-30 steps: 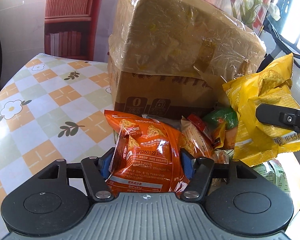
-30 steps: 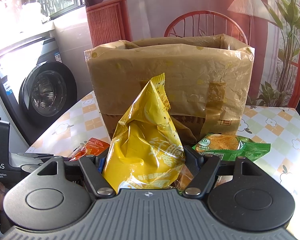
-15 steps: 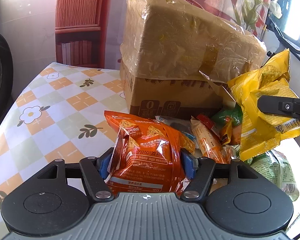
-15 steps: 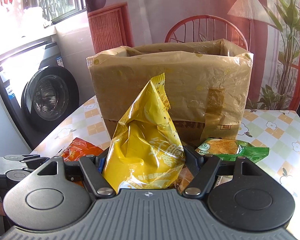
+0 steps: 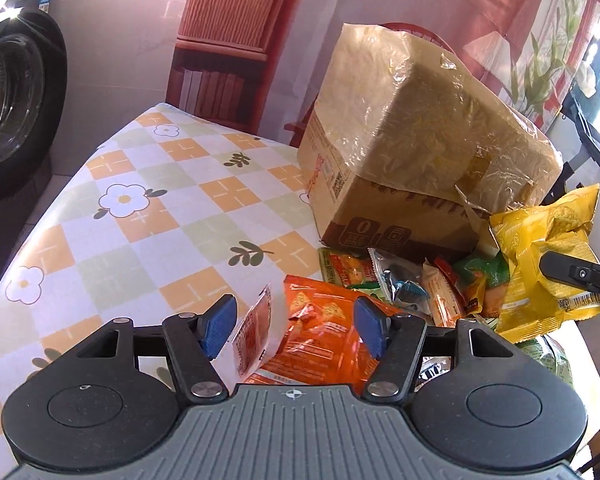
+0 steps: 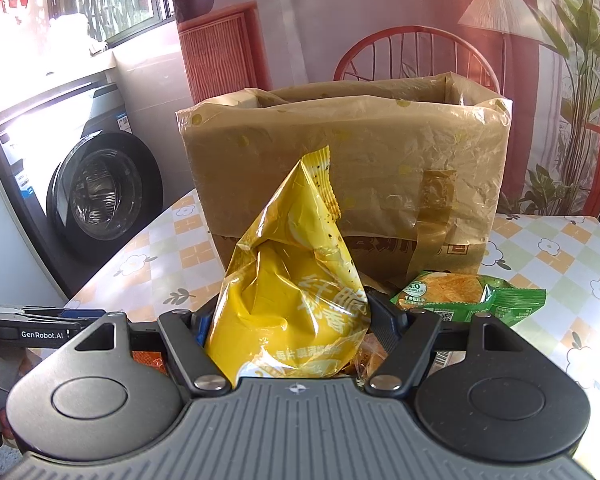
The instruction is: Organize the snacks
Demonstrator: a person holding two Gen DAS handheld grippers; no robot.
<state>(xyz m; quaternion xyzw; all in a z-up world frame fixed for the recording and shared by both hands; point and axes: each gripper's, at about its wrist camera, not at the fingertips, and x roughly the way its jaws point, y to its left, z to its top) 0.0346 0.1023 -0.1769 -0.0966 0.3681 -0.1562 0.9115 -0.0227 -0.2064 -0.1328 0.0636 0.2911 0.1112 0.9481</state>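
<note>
An orange chip bag lies low between the blue pads of my left gripper. The jaws are closing, but both pad faces show bare, so the pads do not press on the bag. My right gripper is shut on a yellow snack bag, held upright in front of the open, plastic-wrapped cardboard box. In the left wrist view the yellow snack bag hangs at the right, beside the cardboard box.
Several loose snack packets are piled at the foot of the box, with a green packet on the right. The checked flower tablecloth stretches out to the left. A washing machine stands off the table's left edge and a red chair behind the box.
The left gripper has pulled back and to the left. The orange bag, clamped upright before, now sits lower and tilted with the pads bare. The right gripper and yellow bag stayed still.
</note>
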